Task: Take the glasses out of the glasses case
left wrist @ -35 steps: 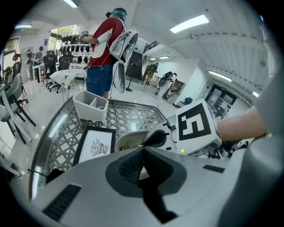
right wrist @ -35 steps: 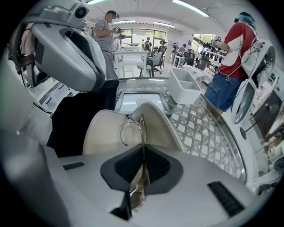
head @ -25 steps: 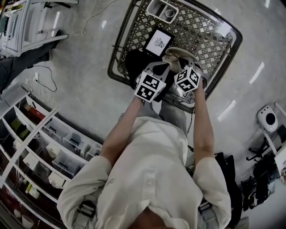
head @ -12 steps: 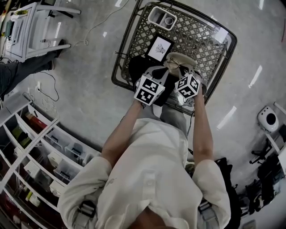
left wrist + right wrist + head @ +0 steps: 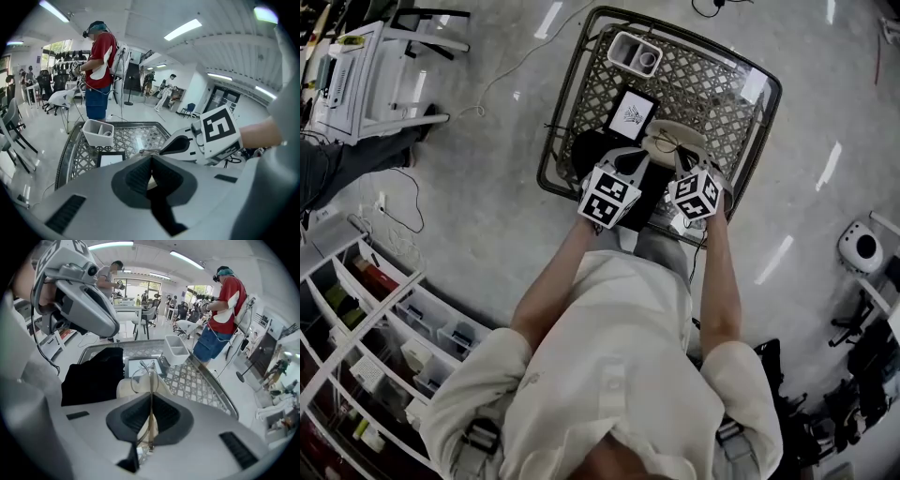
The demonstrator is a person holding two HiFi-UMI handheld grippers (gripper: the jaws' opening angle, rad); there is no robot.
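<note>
Polished grey floor (image 5: 487,187) spread under a dark lattice-topped table (image 5: 722,84), where the person stood with both tools over its near edge. On the table lay a black cloth (image 5: 586,150), a black-framed card (image 5: 630,114) and a white bin (image 5: 639,54) at the far corner. The beige glasses case (image 5: 125,387) sat open beside the cloth.

The left gripper (image 5: 151,164) had its jaws drawn together. A pale sliver showed low between the pads, probably the case lying beyond them rather than anything pinched. The right gripper (image 5: 151,404) was clamped on the thin wire glasses (image 5: 151,380), the frame running straight up between its pads with one lens loop standing over the case.

Judging from that, the grasp was made and the glasses looked largely lifted. What remained was to carry them clear of the case and set them down.
</note>
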